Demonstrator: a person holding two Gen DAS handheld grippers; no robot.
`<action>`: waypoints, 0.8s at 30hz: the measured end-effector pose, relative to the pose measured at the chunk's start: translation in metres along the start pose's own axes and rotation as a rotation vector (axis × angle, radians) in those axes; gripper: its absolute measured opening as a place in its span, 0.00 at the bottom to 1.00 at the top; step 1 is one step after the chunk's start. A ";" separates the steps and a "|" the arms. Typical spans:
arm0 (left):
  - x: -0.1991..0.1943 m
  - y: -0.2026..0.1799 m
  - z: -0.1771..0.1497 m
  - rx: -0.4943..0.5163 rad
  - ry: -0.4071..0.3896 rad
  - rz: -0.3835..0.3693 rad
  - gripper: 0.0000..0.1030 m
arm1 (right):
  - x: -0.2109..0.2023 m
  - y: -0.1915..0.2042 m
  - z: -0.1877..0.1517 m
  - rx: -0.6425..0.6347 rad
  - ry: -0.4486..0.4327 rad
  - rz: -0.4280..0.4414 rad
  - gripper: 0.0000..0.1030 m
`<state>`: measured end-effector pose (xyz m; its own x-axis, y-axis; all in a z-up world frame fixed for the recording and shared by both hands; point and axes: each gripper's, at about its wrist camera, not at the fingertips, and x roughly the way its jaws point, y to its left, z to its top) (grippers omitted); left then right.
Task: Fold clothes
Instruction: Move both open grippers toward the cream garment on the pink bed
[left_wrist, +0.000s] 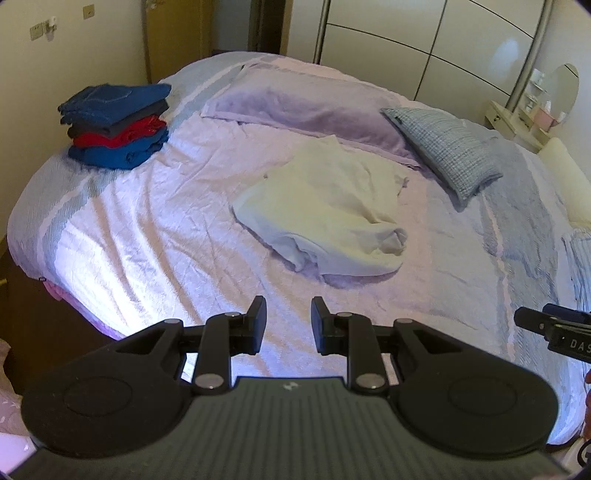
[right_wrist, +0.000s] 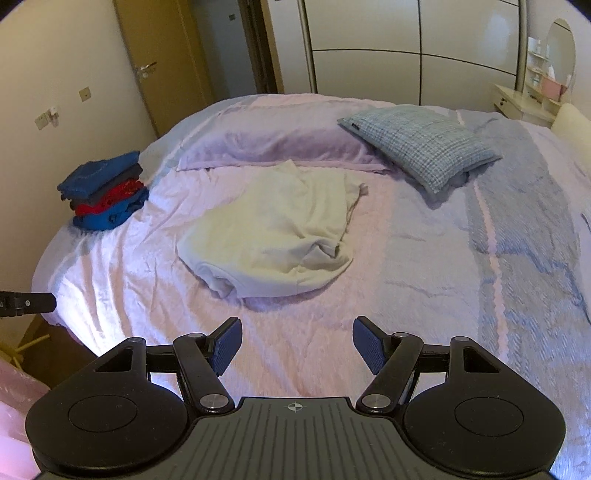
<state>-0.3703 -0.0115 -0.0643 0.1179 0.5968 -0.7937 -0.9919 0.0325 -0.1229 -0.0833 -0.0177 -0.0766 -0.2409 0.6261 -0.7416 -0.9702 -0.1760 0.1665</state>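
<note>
Both the left gripper (left_wrist: 289, 325) and right gripper (right_wrist: 297, 345) hover released short of the crumpled cream garment (left_wrist: 325, 206), lying mid-bed before the purple pillow (left_wrist: 295, 99); soft, light, floppy, best pinched at its near hem corners.

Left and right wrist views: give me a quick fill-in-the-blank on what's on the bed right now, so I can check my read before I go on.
1. The crumpled garment in the middle of the bed is ____ in colour.
2. The folded stack has a ____ layer between its blue pieces.
3. Both the left gripper and the right gripper hold ____.
4. The checked pillow leans on the ____ blanket.

Missing words: white; red; nothing; lilac
</note>
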 end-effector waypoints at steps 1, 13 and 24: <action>0.006 0.003 0.003 -0.001 0.006 -0.002 0.21 | 0.004 0.001 0.002 -0.004 0.005 -0.001 0.68; 0.103 0.020 0.081 0.064 0.084 -0.077 0.22 | 0.080 0.007 0.046 0.058 0.067 -0.101 0.68; 0.190 0.069 0.157 0.163 0.183 -0.097 0.22 | 0.157 0.022 0.090 0.078 0.115 -0.276 0.68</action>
<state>-0.4241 0.2301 -0.1302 0.2049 0.4298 -0.8794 -0.9683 0.2201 -0.1180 -0.1444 0.1450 -0.1311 0.0321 0.5511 -0.8338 -0.9987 0.0499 -0.0055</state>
